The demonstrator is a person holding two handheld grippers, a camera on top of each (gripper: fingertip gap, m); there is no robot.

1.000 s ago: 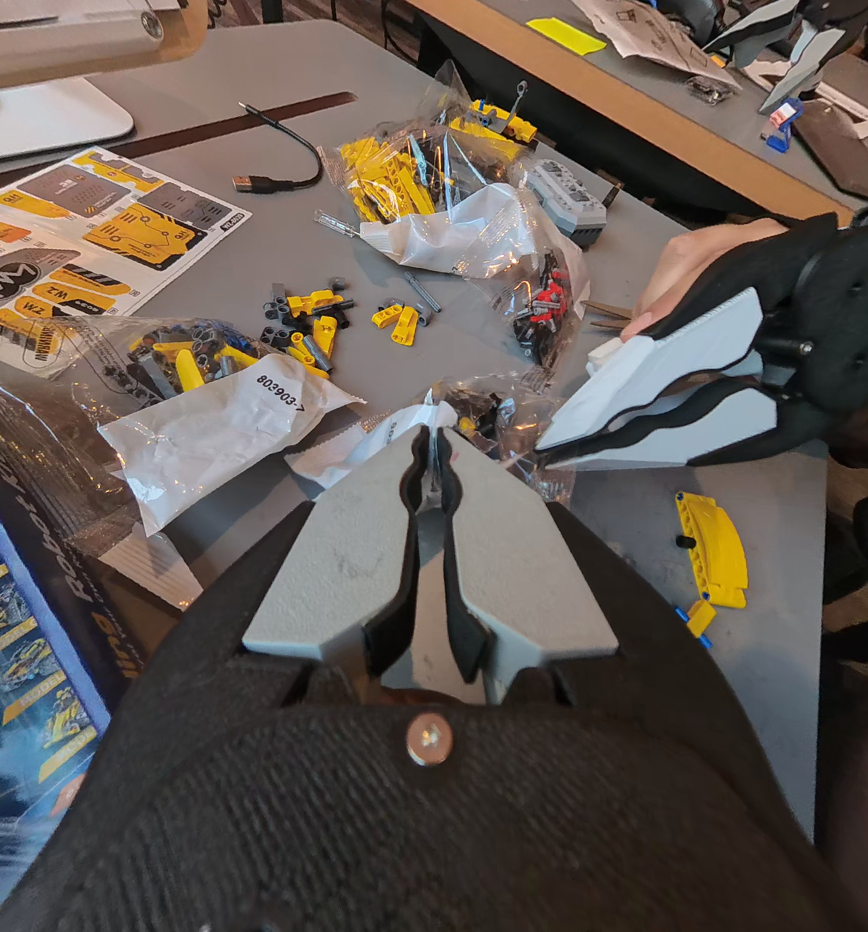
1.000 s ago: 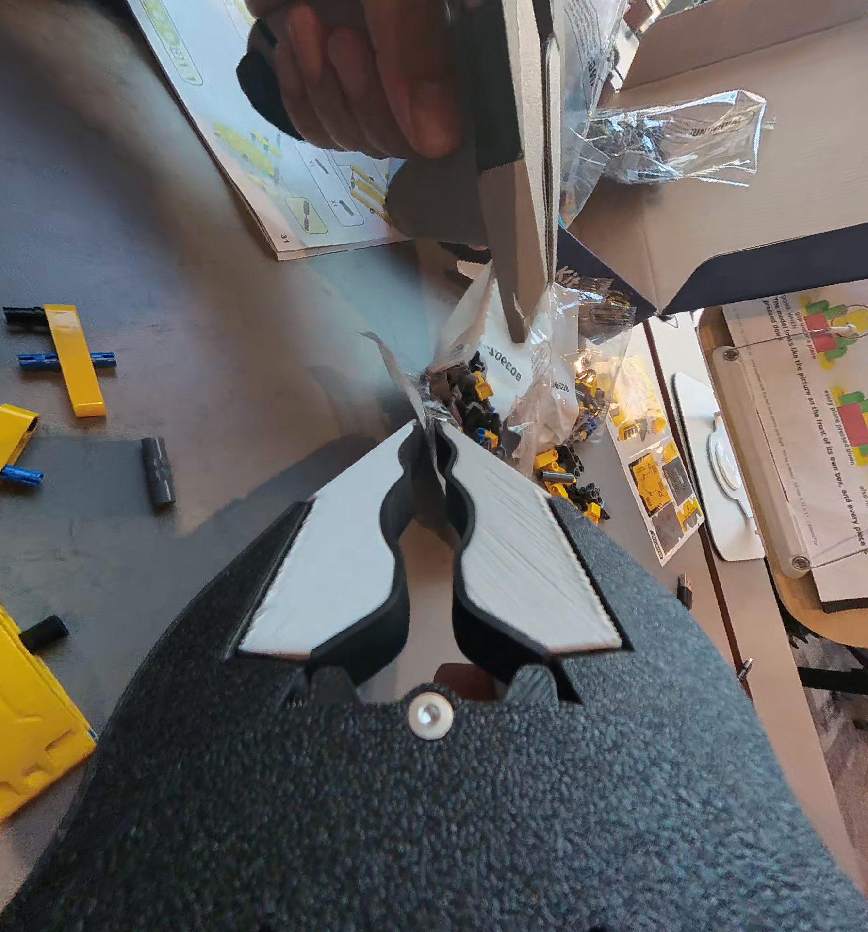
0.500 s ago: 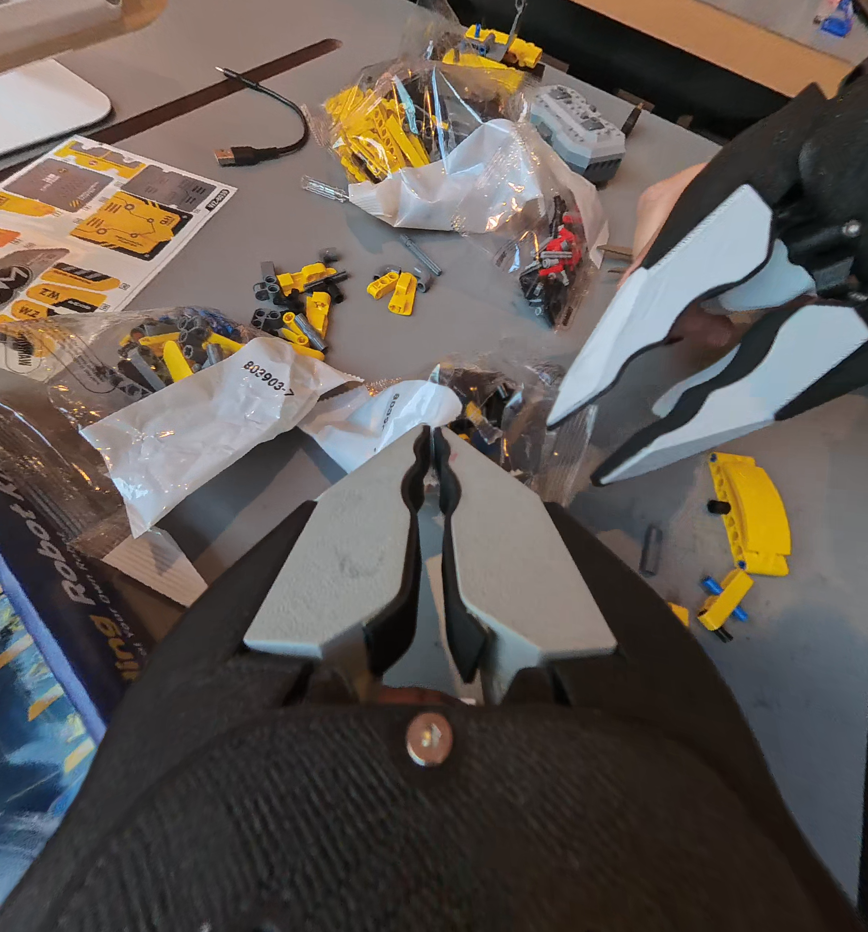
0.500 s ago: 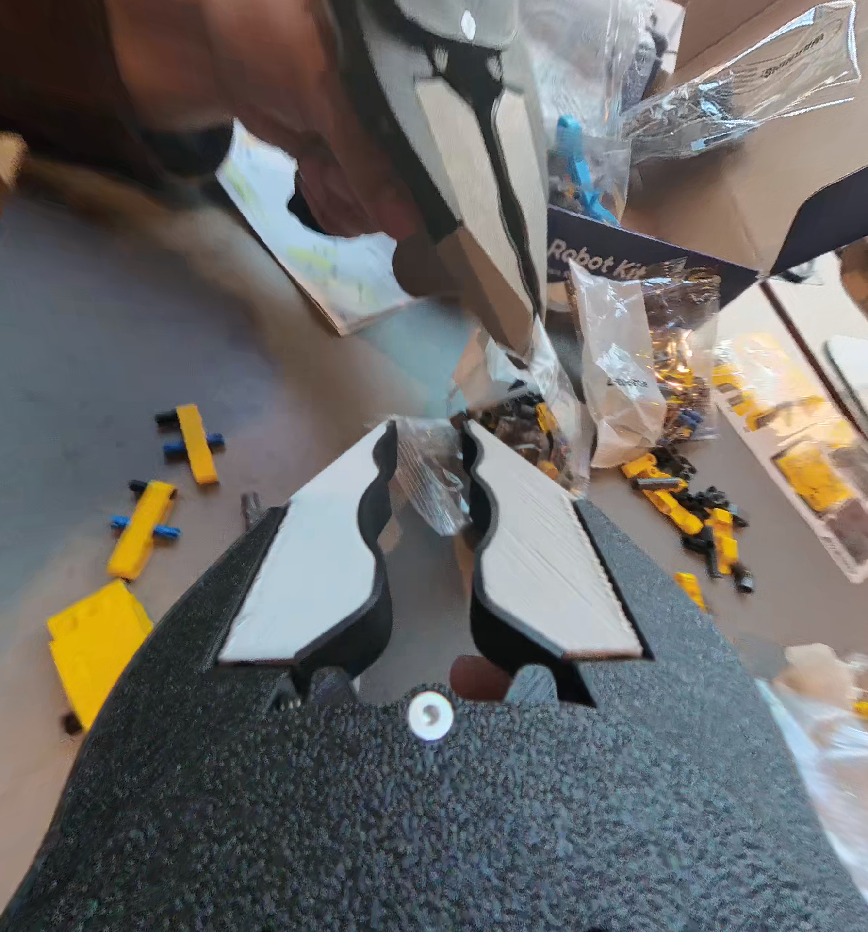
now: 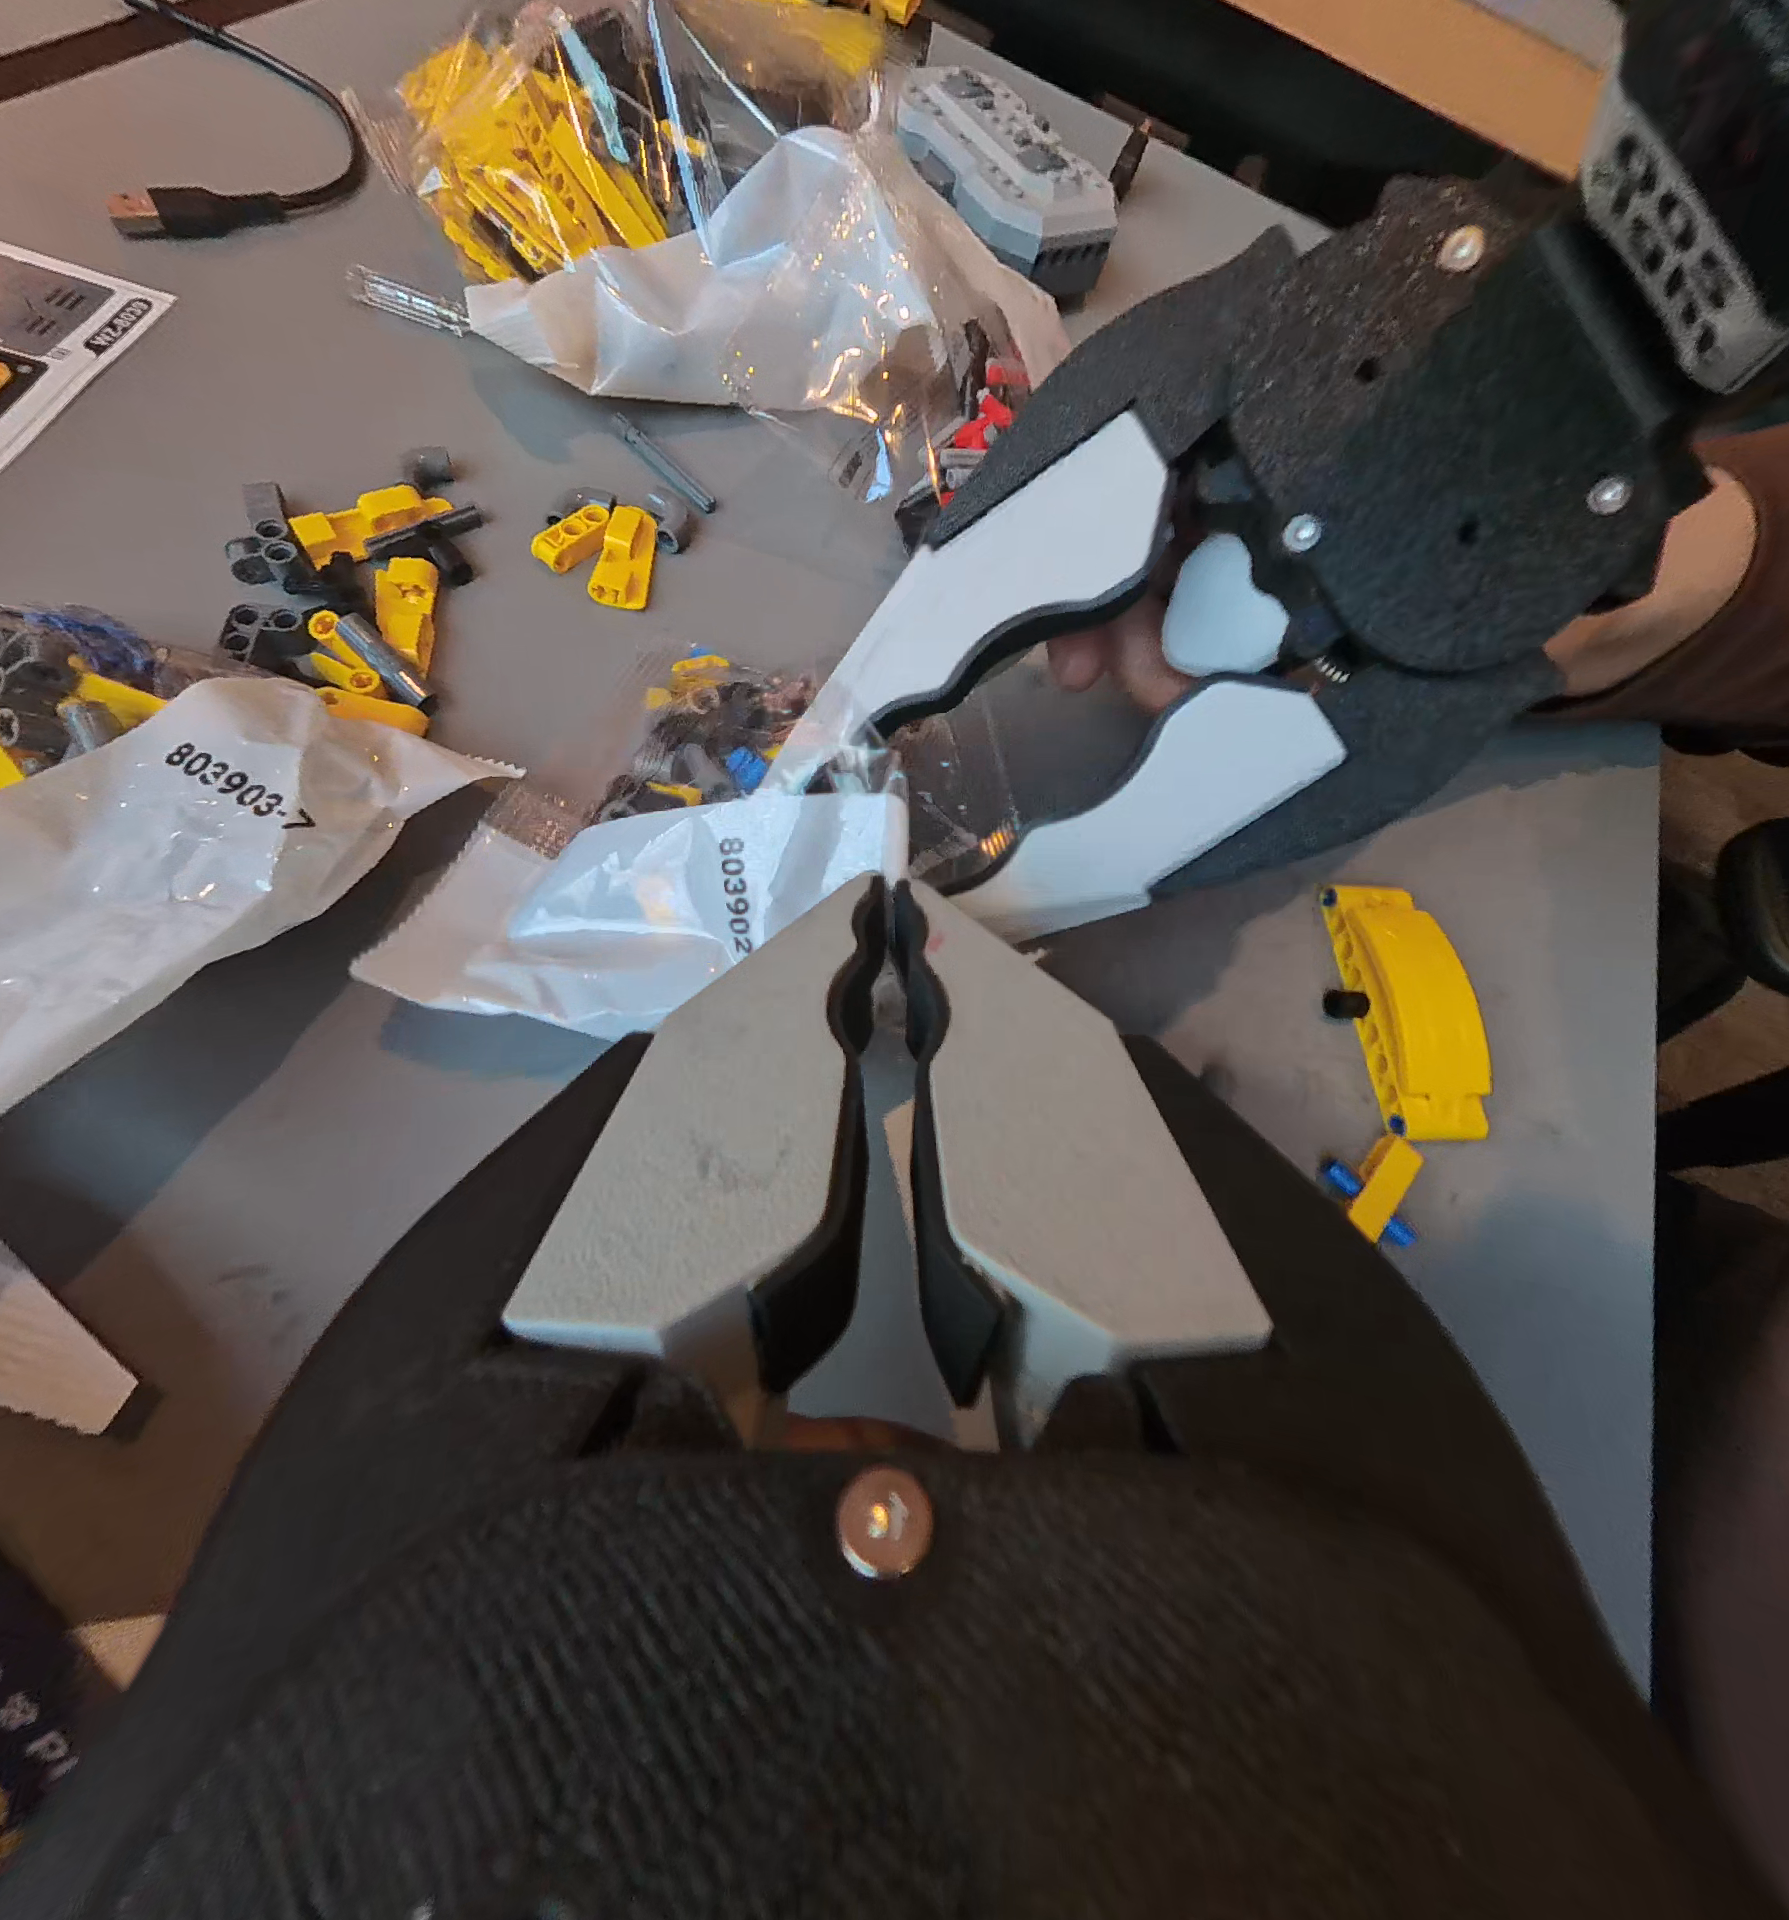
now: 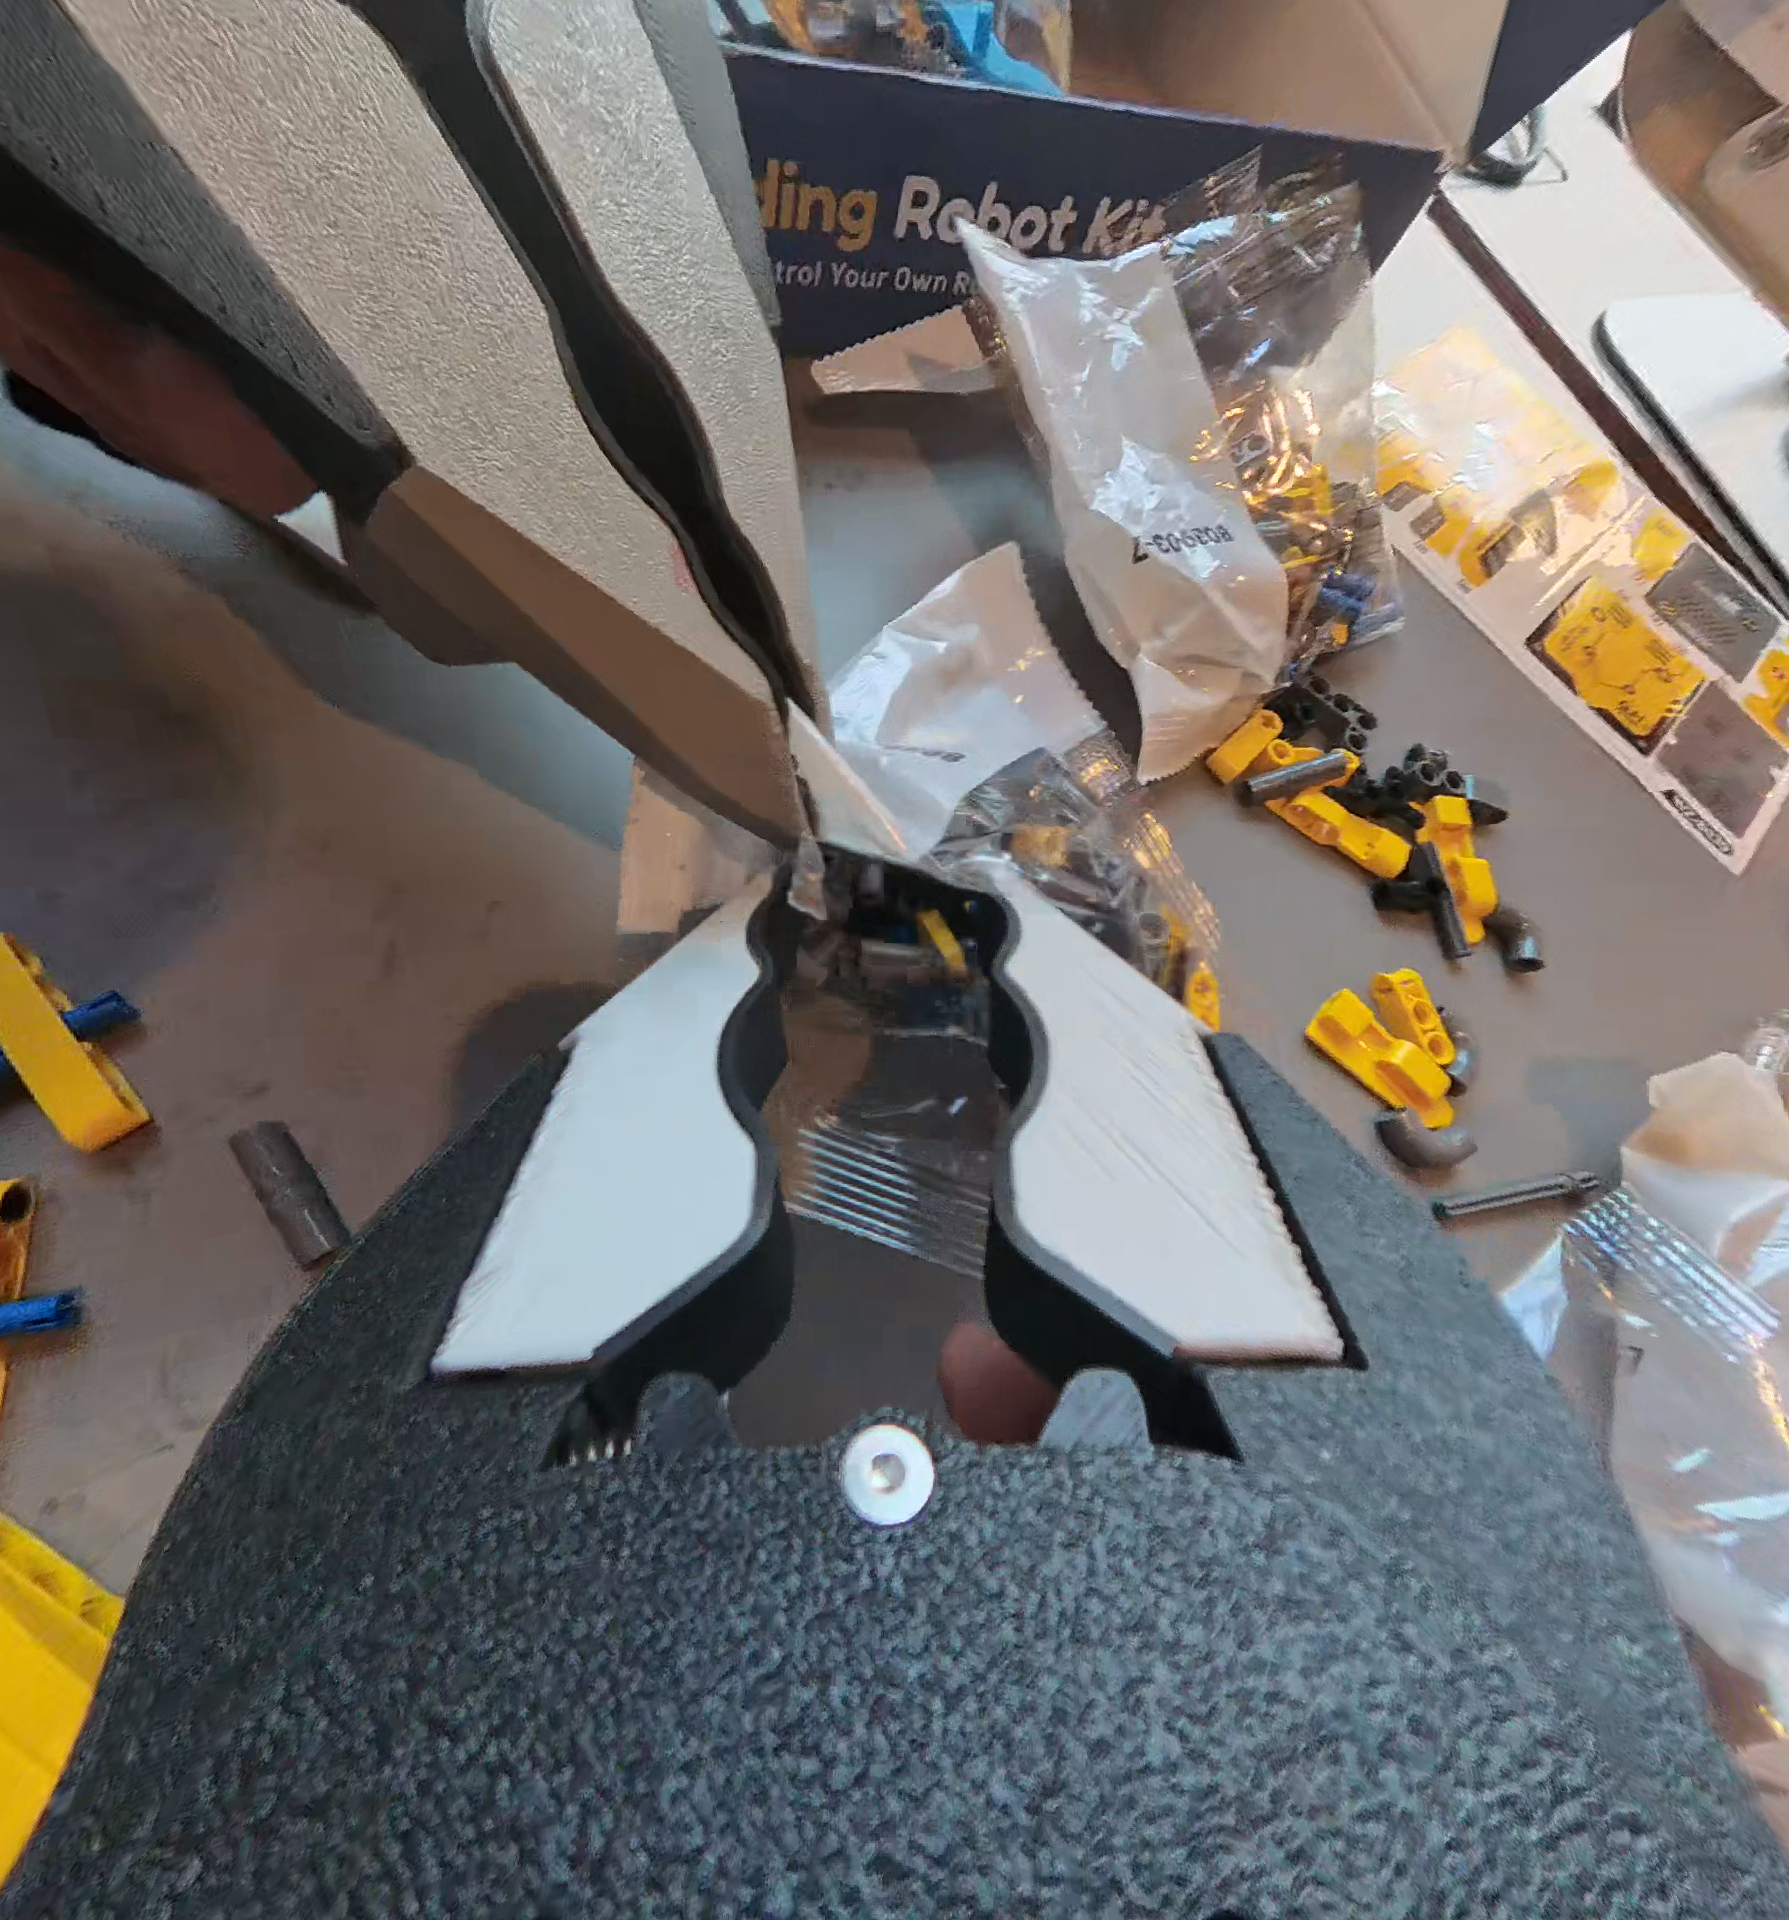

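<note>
A small plastic bag (image 5: 651, 914) of black, yellow and blue parts lies on the grey table (image 5: 1285, 1351). My left gripper (image 5: 888, 896) is shut on the bag's near edge. In the right wrist view the left gripper (image 6: 791, 821) comes down from the upper left and pinches the bag's (image 6: 931, 707) white corner. My right gripper (image 6: 885, 914) is open, with the clear end of the bag between its fingers. It shows from the right in the left wrist view (image 5: 890, 831), one finger on each side of the bag.
A larger bag (image 5: 142, 831) lies to the left, with loose yellow and black parts (image 5: 370, 592) behind it. Beyond are a bag of yellow beams (image 5: 609, 177) and a grey module (image 5: 1004, 177). A yellow curved panel (image 5: 1409, 1008) lies near the table's right edge. A kit box (image 6: 973, 218) stands behind. Less than 4 cm separates the two grippers' tips. Left tips and right tips are each some 30 cm from the grey module (image 5: 1004, 177).
My right gripper has opened wide and moved in around the clear end of the small bag. My left gripper has stayed shut on the bag and moved closer over it.
</note>
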